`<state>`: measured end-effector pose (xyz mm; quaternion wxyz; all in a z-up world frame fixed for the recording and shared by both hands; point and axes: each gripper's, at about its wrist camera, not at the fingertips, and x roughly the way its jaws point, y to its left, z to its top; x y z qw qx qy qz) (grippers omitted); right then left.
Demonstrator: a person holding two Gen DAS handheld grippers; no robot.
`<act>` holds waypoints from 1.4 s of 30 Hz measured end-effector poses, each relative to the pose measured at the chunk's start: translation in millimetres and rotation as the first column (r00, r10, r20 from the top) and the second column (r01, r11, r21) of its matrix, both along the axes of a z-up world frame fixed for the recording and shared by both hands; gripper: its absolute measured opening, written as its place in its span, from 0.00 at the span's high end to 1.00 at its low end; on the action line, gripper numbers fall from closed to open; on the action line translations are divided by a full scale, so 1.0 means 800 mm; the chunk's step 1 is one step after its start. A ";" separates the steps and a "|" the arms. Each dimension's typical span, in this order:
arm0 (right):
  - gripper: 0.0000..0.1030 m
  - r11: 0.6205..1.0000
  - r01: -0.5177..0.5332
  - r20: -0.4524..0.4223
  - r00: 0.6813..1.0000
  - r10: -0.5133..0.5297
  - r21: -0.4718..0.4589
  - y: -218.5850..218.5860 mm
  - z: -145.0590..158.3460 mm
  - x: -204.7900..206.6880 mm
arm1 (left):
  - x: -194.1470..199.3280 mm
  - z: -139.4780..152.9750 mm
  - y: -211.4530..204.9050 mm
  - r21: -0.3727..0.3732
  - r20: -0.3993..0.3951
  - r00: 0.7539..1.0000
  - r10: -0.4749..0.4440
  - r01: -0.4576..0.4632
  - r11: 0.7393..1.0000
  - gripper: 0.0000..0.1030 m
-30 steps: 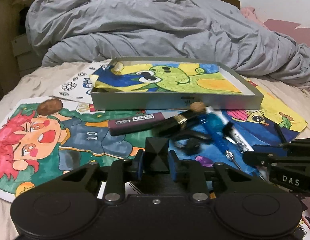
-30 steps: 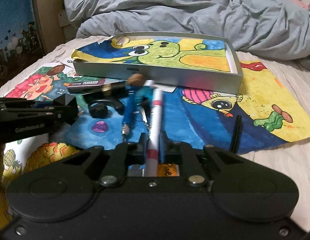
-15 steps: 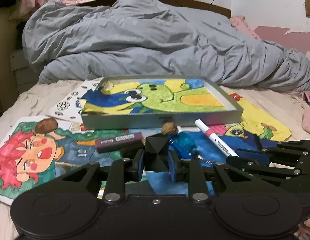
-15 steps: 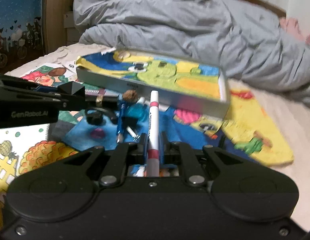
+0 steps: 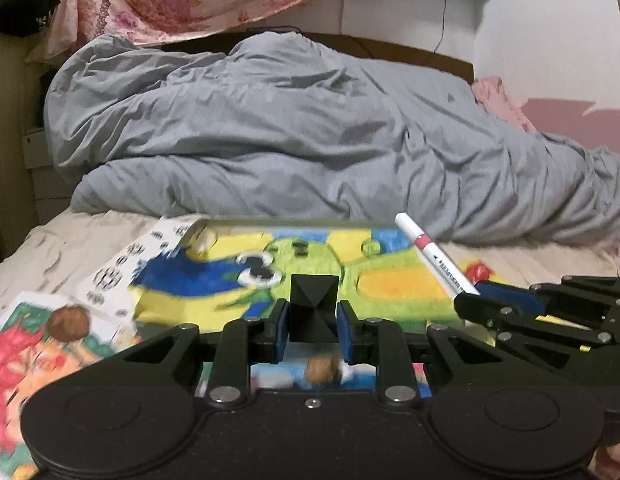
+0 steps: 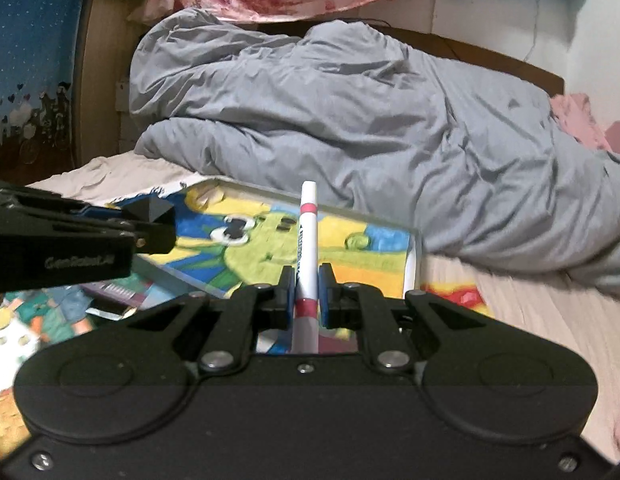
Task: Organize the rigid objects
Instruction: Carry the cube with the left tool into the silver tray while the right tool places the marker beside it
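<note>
My left gripper [image 5: 313,318] is shut on a black faceted block [image 5: 313,300], held above the near edge of the shallow grey tray [image 5: 270,221], which is lined with a green cartoon drawing. My right gripper [image 6: 307,286] is shut on a white marker with a pink band [image 6: 308,240], pointing up and forward over the tray [image 6: 417,240]. The marker also shows in the left wrist view [image 5: 433,258], with the right gripper [image 5: 469,298] at the right. The left gripper [image 6: 158,226] with the block [image 6: 154,209] shows at the left of the right wrist view.
A rumpled grey duvet [image 5: 310,136] lies behind the tray. Coloured drawings [image 5: 26,356] cover the bed around it. A walnut [image 5: 68,320] sits on the left drawing and another walnut [image 5: 321,368] lies below my left gripper. A purple box [image 6: 118,292] lies by the tray.
Both grippers have risen and moved forward over the tray, carrying the block and the marker. The loose items on the bed have dropped below view.
</note>
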<state>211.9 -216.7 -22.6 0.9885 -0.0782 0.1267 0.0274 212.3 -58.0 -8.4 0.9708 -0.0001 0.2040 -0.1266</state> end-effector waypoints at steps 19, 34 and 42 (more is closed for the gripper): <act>0.94 0.997 -0.026 -0.176 0.984 0.039 0.076 -0.045 -0.069 0.140 | 0.183 -0.070 -0.060 0.004 -0.177 0.983 -0.053 0.054 0.999 0.74; 0.59 0.985 -0.035 -0.160 0.985 0.063 0.170 -0.064 -0.038 0.107 | 0.146 -0.044 -0.043 0.000 -0.147 0.989 -0.015 0.015 1.000 0.54; 0.17 0.975 -0.042 -0.095 0.993 0.064 0.217 -0.069 0.004 0.041 | 0.077 0.001 -0.014 -0.013 -0.043 0.998 0.051 -0.052 0.999 0.29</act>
